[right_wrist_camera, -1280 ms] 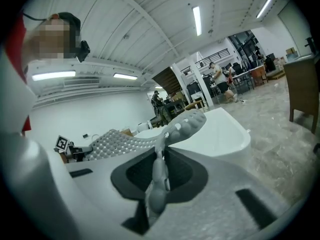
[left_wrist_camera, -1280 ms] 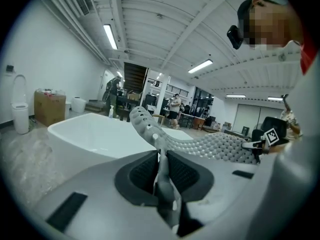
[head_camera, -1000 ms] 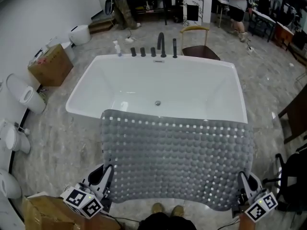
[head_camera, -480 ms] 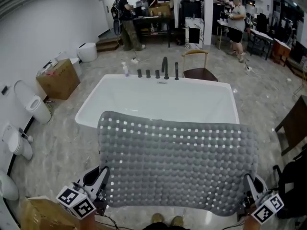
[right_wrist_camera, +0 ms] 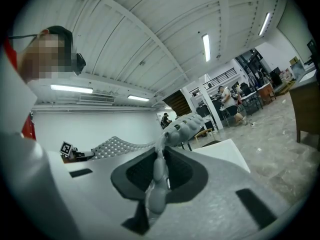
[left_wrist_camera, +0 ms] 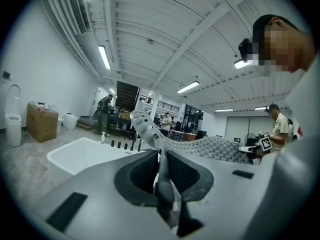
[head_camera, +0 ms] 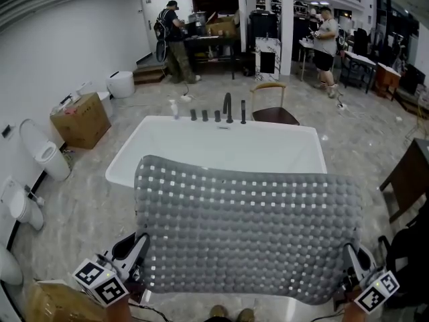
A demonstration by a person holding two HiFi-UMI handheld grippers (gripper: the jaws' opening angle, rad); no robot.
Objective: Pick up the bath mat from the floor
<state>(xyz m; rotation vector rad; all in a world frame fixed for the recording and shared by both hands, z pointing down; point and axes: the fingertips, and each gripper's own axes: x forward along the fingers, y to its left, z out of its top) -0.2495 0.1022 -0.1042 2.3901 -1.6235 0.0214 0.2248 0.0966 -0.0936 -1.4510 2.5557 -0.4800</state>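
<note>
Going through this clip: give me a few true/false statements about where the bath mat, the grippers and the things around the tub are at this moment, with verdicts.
1. The left gripper and the right gripper are each shut on a near corner of the bath mat. True.
2. The bath mat lies flat on the floor. False: it is held up off the floor, spread between the two grippers in front of the bathtub.
3. A chair stands beyond the bathtub's far rim. True.
4. In the head view, the cardboard box stands to the right of the bathtub. False: it stands to the left of it, near the wall.
</note>
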